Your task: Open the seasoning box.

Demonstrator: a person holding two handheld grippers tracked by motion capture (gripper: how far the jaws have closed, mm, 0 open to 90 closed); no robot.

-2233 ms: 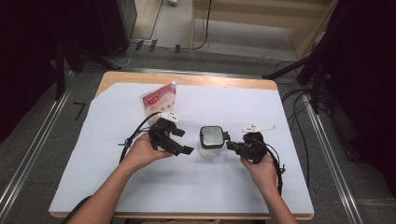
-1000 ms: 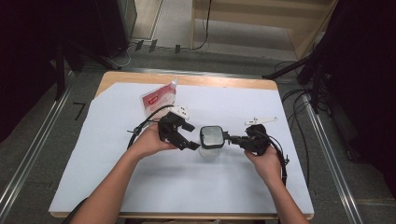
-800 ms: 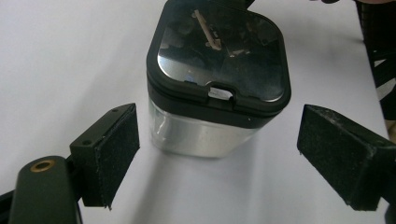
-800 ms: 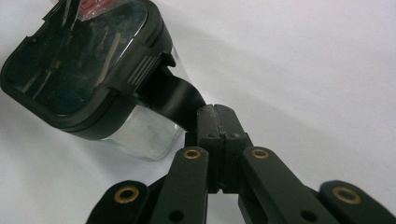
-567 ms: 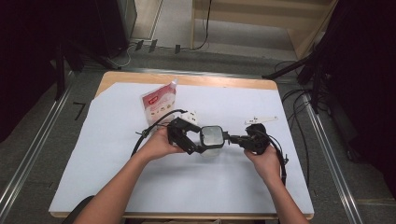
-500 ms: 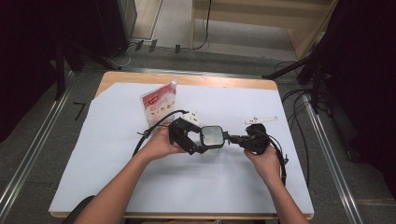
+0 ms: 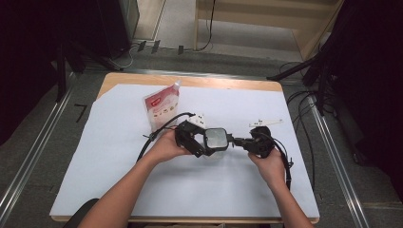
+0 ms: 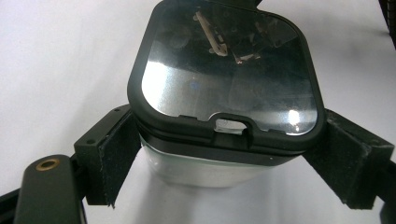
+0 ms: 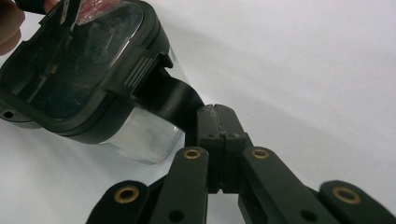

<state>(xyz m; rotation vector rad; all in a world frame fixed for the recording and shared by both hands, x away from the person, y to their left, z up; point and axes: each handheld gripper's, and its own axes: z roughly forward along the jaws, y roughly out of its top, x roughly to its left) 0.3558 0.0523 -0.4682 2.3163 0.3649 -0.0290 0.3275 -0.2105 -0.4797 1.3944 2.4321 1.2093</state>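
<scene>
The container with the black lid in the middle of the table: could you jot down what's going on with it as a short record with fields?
Item: clear container with black lid
Place: on the white-covered table, between both grippers
Left gripper: jaws astride the lid's sides
Right gripper: jaws shut on the lid's black latch flap
Nearby: red-and-white pouch, standing behind the left hand

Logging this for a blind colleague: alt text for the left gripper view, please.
A clear container with a black-rimmed lid sits between the left gripper's two black padded jaws on a white table sheet. The jaws flank its sides.
</scene>
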